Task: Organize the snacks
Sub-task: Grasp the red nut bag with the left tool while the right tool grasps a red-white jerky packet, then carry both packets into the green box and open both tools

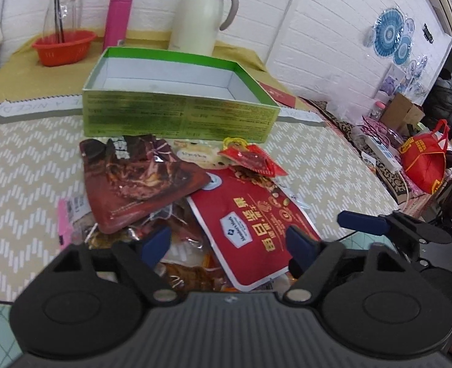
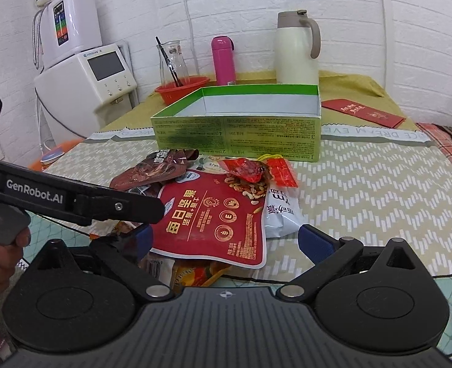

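Red nut pouch (image 2: 216,214) hides most packets underneath

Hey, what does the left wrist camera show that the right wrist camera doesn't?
Only the left wrist view shows the red bag and blue plates on the wall off to the right. Only the right wrist view shows the white dispenser and red envelope. Both show the green box, its inside bare where visible, the red nut pack in the snack pile, and both claws open.
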Available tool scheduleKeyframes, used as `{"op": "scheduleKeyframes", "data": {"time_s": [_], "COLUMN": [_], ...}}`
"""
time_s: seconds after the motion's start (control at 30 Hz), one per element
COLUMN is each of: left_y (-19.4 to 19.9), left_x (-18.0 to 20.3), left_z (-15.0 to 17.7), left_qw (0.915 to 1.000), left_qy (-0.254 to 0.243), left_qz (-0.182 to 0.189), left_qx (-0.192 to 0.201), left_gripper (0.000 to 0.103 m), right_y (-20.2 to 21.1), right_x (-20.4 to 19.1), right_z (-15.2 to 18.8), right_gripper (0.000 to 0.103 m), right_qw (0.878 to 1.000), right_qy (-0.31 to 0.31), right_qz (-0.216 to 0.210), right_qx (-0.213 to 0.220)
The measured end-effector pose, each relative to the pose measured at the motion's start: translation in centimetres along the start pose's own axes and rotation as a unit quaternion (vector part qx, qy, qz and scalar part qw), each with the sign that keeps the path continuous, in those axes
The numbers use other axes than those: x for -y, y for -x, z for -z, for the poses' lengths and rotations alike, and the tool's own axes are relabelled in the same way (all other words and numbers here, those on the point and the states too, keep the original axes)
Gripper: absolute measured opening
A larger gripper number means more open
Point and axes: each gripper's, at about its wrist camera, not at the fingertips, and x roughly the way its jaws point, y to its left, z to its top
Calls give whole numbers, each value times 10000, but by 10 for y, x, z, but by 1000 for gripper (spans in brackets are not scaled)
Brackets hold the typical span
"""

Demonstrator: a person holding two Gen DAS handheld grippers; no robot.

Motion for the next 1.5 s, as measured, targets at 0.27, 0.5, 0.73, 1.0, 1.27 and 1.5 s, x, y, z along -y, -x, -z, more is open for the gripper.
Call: {"op": "scheduleKeyframes", "data": {"time_s": [0.27, 0.5, 0.73, 1.0, 1.27, 1.5], "left_y": [-20, -26, -10, 45, 47, 5], "left_x": [-2, 2, 14, 22, 15, -2], "left_z": [-10, -15, -10, -24, -21, 0], "left_qw": [9999, 9997, 9992, 9950, 9958, 9993], "left_qy": [61, -246, -308, -455, -339, -123], "left_qz": [92, -53, 155, 190, 0, -121], "left_qx": [-109, -51, 184, 870, 852, 318], "left_gripper": [61, 44, 29, 27, 27, 41], "right_y": [-16, -19, -3, 25, 9, -13], "right_x": [11, 4, 1, -12, -17, -14], "right_z": [1, 0, -1, -24, -27, -1], "right_gripper": [103, 63, 39, 37, 37, 45], "right_qw": [9990, 9999, 10000, 9984, 9990, 9995], "right_qy": [-262, -29, 32, 139, 174, 54], "right_qz": [-291, 36, 58, -229, -291, -182], "right_qx": [-224, -155, -58, 493, 304, -271]}}
